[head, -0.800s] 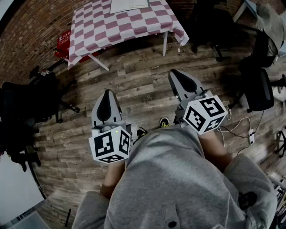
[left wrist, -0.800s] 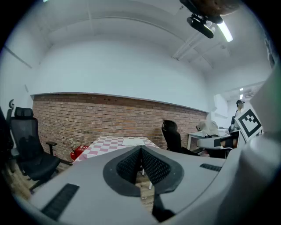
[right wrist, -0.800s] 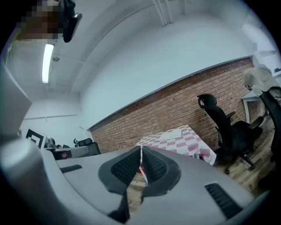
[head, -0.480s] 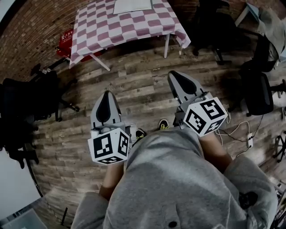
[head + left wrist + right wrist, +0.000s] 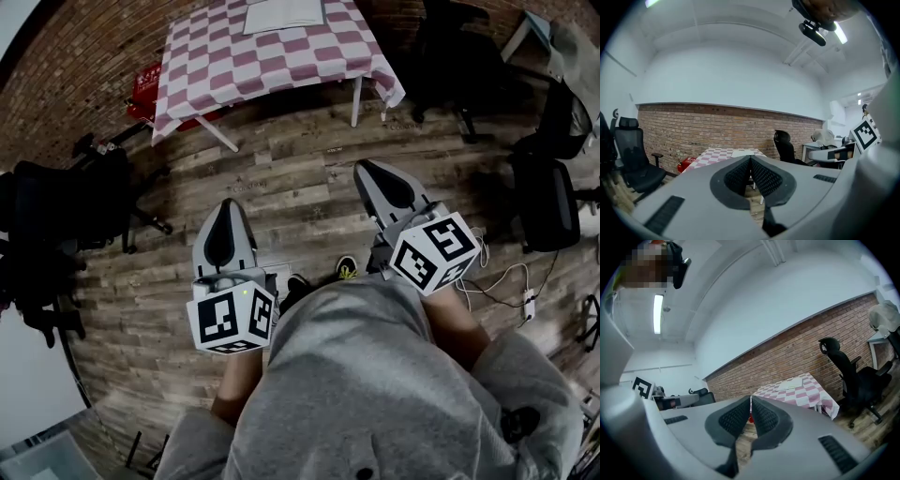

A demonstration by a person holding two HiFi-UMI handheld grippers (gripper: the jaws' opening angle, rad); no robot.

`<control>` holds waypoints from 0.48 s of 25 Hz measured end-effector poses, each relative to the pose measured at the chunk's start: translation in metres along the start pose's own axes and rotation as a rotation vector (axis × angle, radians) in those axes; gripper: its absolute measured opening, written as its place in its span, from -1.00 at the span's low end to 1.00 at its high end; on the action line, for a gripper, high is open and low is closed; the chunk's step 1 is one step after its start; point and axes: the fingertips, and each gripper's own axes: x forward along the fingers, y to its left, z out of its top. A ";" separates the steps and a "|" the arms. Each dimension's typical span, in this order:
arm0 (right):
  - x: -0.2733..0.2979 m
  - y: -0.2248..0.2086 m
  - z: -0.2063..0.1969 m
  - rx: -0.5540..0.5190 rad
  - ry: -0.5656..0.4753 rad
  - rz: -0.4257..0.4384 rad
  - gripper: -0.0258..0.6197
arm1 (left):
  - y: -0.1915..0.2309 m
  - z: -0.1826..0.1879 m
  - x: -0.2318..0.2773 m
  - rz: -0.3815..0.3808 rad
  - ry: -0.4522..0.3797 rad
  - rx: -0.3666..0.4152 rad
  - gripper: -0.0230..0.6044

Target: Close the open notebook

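Observation:
An open white notebook (image 5: 285,14) lies on a table with a pink-and-white checked cloth (image 5: 272,56) at the far end of the room, also seen as the notebook (image 5: 793,384) and the cloth (image 5: 718,155) from the grippers. My left gripper (image 5: 225,208) and right gripper (image 5: 364,169) hang in front of the person's body, well short of the table. Both are shut with their tips touching and nothing between them (image 5: 750,158) (image 5: 751,398).
Wooden plank floor (image 5: 300,178) lies between me and the table. Black office chairs stand at the left (image 5: 66,216) and right (image 5: 544,187), another behind the table (image 5: 848,376). A red object (image 5: 145,84) sits beside the table. Cables (image 5: 511,277) trail on the floor at right.
The table and notebook have shifted slightly right and down in the head view. Both grippers keep their pose and stay shut.

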 end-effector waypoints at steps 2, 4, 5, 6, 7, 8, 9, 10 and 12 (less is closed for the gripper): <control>-0.002 -0.002 -0.001 0.011 0.003 0.006 -0.82 | -0.004 0.000 -0.001 -0.001 0.003 0.000 -0.90; -0.005 -0.004 -0.003 0.022 0.003 0.015 -0.82 | -0.007 -0.001 -0.003 0.000 0.005 -0.002 -0.90; -0.006 -0.005 -0.004 0.026 0.003 0.018 -0.82 | -0.008 -0.002 -0.004 0.002 0.004 -0.003 -0.90; -0.007 -0.005 -0.004 0.029 0.002 0.021 -0.82 | -0.010 -0.002 -0.005 0.003 0.003 -0.005 -0.90; -0.008 -0.006 -0.004 0.033 0.001 0.022 -0.82 | -0.011 -0.002 -0.005 0.002 0.002 -0.007 -0.89; -0.009 -0.007 -0.003 0.036 0.000 0.024 -0.82 | -0.012 -0.002 -0.005 0.002 0.002 -0.007 -0.90; -0.010 -0.007 -0.003 0.038 -0.001 0.025 -0.82 | -0.012 -0.001 -0.005 0.002 0.001 -0.007 -0.89; -0.010 -0.008 -0.003 0.039 -0.001 0.025 -0.82 | -0.013 -0.001 -0.005 0.001 0.001 -0.006 -0.90; -0.011 -0.010 -0.004 0.038 0.003 0.025 -0.82 | -0.015 -0.001 -0.003 -0.003 0.002 -0.007 -0.90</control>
